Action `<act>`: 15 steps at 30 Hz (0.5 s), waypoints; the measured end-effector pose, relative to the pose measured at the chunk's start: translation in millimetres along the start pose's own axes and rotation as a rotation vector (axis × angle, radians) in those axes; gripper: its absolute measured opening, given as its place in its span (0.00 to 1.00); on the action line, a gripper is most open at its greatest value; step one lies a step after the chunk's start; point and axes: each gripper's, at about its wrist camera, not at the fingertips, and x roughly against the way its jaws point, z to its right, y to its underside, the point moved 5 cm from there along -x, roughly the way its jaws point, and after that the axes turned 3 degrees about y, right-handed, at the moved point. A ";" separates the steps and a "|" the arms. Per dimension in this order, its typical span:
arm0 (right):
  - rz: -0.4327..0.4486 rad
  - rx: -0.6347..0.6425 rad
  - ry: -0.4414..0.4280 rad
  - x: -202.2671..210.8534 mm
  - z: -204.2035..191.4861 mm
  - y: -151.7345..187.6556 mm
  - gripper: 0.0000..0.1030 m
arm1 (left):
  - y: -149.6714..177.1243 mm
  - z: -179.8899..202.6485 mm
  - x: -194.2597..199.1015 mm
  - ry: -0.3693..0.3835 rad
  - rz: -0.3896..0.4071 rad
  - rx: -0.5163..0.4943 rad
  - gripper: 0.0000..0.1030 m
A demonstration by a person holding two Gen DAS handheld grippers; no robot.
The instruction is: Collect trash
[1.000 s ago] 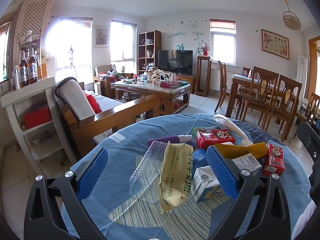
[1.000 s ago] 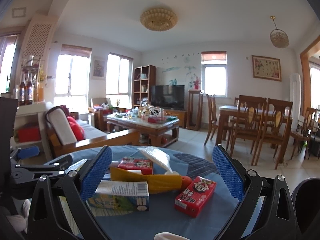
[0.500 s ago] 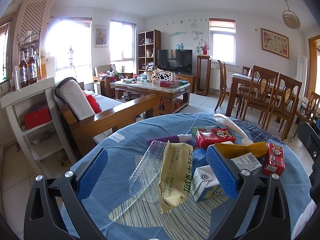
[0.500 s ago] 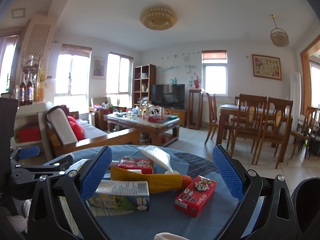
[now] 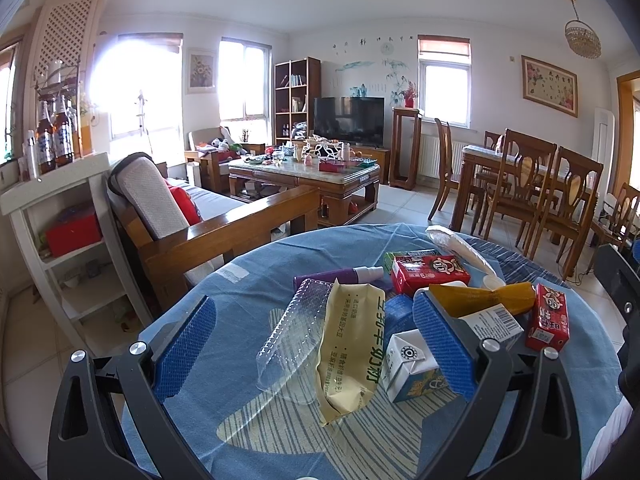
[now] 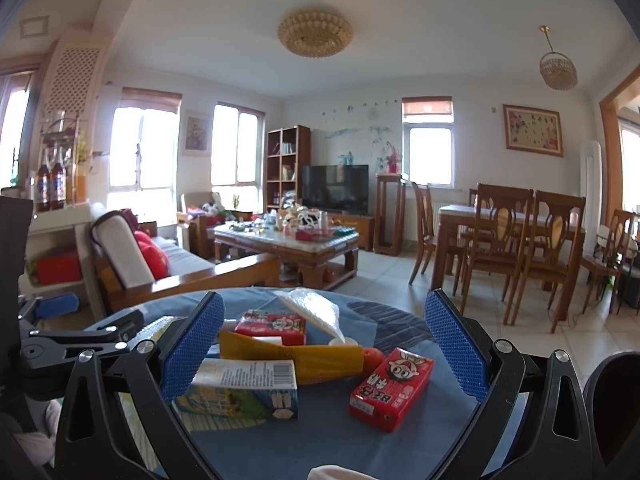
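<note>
Left wrist view: left gripper point(image 5: 316, 344) spread wide, holding nothing, above round blue table point(image 5: 256, 280). Between fingers: clear plastic tray point(image 5: 294, 346), beige pouch point(image 5: 352, 344). White carton point(image 5: 412, 364) partly hidden behind right finger point(image 5: 444, 344). Bare cloth beyond left finger up to table edge. Right wrist view: right gripper point(image 6: 324, 346) also wide, empty. Between fingers: blue-green carton point(image 6: 244, 392), red box point(image 6: 392, 386), yellow packet point(image 6: 296, 354). Open cloth under right finger; near table edge cut off by frame.
</note>
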 end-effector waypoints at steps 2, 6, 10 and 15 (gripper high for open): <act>-0.007 -0.004 0.000 -0.2 0.4 1.4 0.96 | -0.1 0.4 -0.1 0.000 0.000 0.000 0.95; -0.022 -0.010 0.001 -2.1 1.3 2.4 0.96 | 4.7 1.1 -0.3 0.005 -0.008 0.005 0.95; -0.040 -0.011 -0.003 -4.8 1.7 1.8 0.96 | 3.6 0.5 -1.7 0.009 -0.021 0.007 0.95; -0.054 -0.013 -0.007 -6.3 2.5 1.7 0.96 | 4.6 0.8 -1.1 0.009 -0.022 0.005 0.95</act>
